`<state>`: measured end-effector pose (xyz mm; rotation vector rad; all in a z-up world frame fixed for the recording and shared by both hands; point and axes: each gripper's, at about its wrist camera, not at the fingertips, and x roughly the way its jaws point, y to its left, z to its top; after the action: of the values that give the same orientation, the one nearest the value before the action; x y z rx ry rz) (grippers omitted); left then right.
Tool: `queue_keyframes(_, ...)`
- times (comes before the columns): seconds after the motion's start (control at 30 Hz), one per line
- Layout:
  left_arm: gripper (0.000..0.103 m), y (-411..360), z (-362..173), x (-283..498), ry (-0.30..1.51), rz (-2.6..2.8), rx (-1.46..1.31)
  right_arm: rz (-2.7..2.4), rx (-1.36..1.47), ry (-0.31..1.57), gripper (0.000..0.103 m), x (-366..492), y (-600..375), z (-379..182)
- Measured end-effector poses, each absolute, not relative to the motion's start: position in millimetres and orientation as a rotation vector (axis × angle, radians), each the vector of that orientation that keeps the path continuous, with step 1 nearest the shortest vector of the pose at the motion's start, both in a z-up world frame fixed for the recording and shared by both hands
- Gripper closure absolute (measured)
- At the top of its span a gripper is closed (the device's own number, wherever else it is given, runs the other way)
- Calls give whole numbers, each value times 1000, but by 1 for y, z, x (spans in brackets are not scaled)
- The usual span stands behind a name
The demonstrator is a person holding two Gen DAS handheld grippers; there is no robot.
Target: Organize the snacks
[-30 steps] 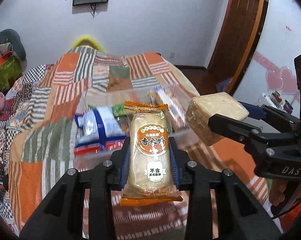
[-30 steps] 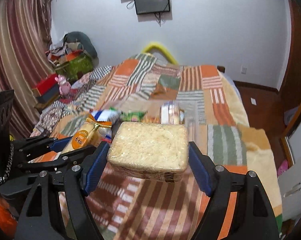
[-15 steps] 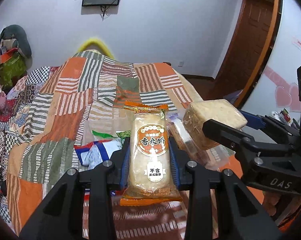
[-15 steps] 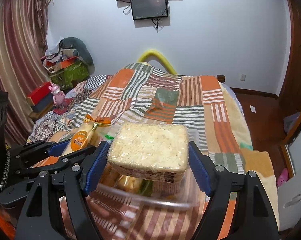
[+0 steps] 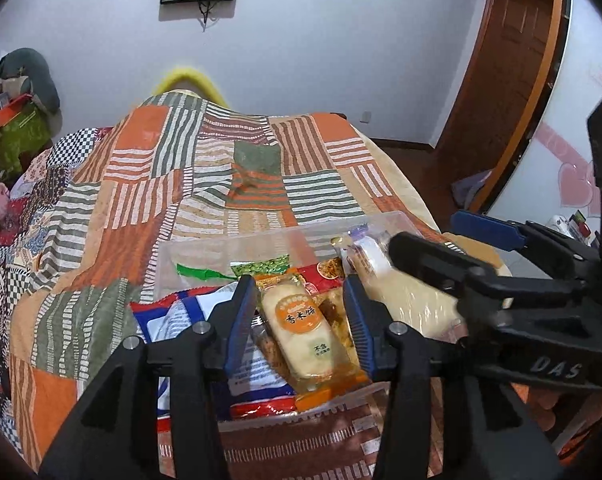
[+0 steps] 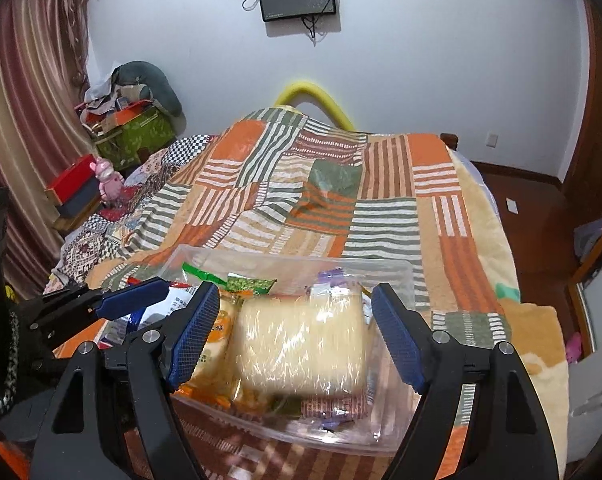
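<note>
On the bed with the striped quilt sits a clear box full of snacks. The left tool has just been opening, and the rice cracker pack lies loose between its jaws in the box. The right tool is apart around the blurry noodle block, not touching it.

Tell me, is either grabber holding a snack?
Neither. The left gripper has just been opening; the rice cracker packet lies loose between its jaws in the clear bin. The blurred pale block seems clear of the pads of the right gripper.
</note>
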<state>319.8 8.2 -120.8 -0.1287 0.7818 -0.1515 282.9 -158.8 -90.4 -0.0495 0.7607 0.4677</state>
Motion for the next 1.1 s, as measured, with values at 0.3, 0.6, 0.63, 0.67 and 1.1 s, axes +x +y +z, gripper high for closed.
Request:
queue_keyframes(0.3,58,16,-77,278,696,-131,-144,455,-36,707,27,259,-181,-61)
queue_keyframes(0.6,55,12,2,194,475,-95,-95,436,-18,536,27,192,-201,5)
queue_keyframes(0.63,54,11,9,184,451,-89,-90,434,-16,518,27,186,-202,10)
queue_keyframes(0.67,51,11,16,175,428,-85,-87,434,-12,496,27,177,-204,17)
queue_keyframes(1.1,16,1,56,84,260,-41,-46,444,-7,350,15,106,-208,44)
